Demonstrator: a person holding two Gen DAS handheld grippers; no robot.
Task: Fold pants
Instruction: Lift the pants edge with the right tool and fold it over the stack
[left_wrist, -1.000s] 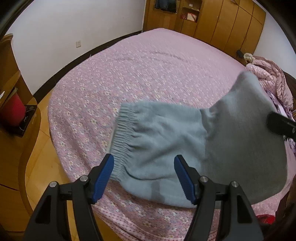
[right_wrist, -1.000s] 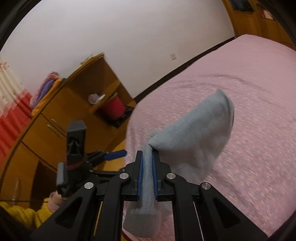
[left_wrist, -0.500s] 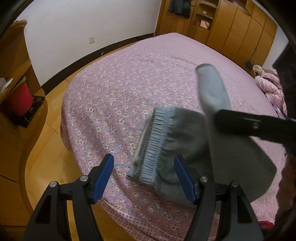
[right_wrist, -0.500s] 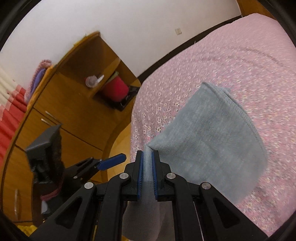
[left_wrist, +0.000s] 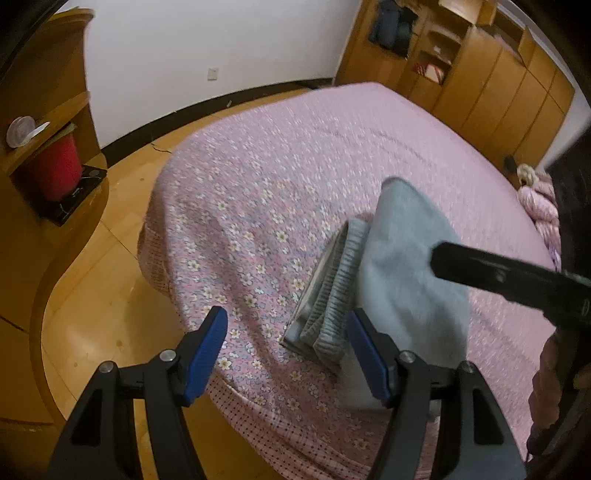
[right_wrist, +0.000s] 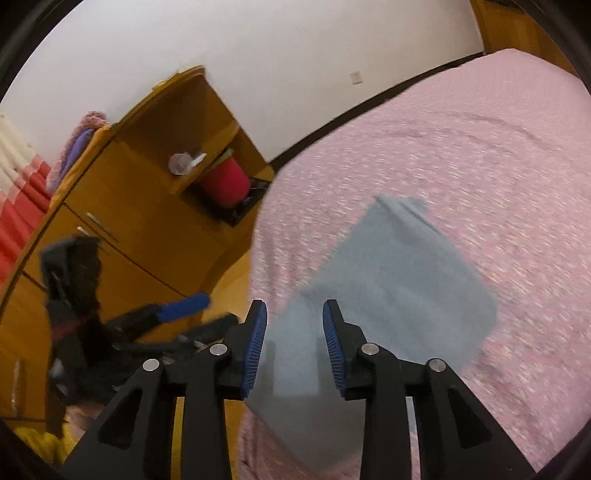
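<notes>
The grey pants lie folded on the pink flowered bed near its front corner, the ribbed waistband showing at the left under the folded-over layer. My left gripper is open and empty, just in front of the waistband. My right gripper is open, its jaws apart just above the folded pants. Its black body shows in the left wrist view, over the pants. The left gripper also shows in the right wrist view, at the left.
A wooden cabinet with a red pot stands left of the bed, with wooden floor between. Wardrobes line the far wall. A pink quilt lies at the bed's right edge.
My right gripper carried the pants leg left over the waistband, laid it down and opened, letting go. My left gripper drew back to the left, staying open.
</notes>
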